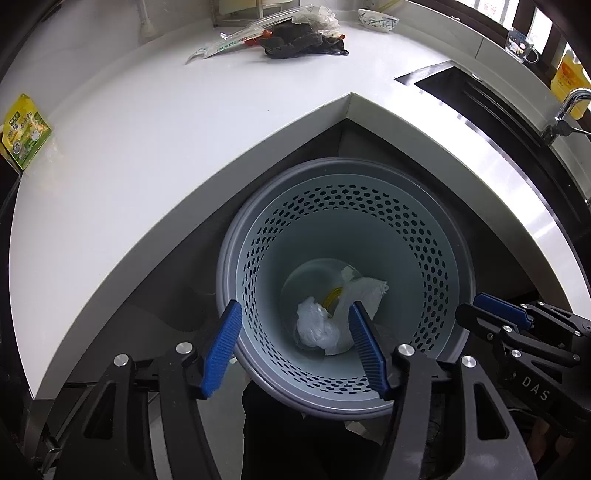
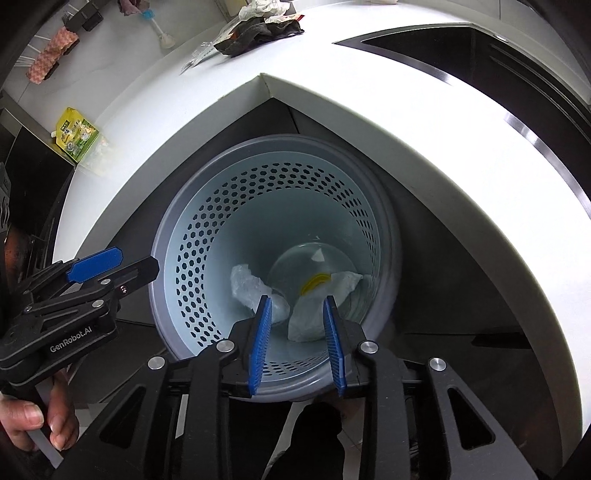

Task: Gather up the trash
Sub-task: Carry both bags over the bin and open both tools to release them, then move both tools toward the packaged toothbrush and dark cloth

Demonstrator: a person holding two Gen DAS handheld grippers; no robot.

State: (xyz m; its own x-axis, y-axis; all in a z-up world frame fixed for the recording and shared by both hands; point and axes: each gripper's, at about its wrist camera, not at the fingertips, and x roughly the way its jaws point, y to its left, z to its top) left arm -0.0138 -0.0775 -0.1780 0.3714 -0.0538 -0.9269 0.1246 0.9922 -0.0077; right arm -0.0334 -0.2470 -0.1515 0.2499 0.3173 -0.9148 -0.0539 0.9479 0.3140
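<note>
A pale blue perforated bin (image 1: 258, 236) (image 2: 173, 229) stands on the floor in the inner corner of the white counter. At its bottom lie a crumpled white plastic bag (image 1: 314, 326) (image 2: 245, 284), a white paper wad (image 1: 367, 293) (image 2: 308, 319) and a yellow piece (image 1: 332, 298) (image 2: 314, 282) under a clear lid. My left gripper (image 1: 295, 304) (image 2: 138, 260) hangs over the bin's near rim, open and holding nothing. My right gripper (image 2: 297, 299) (image 1: 469, 306) is over the bin too, its jaws partly apart with nothing between them.
On the counter (image 1: 147, 147) lie a heap of wrappers and a dark cloth (image 1: 303, 40) (image 2: 258, 27), and a green-yellow packet (image 1: 26, 129) (image 2: 77, 138) at the left edge. A sink (image 1: 476, 99) with a faucet (image 1: 570, 101) is at the right. A hand (image 2: 37, 417) holds the left gripper.
</note>
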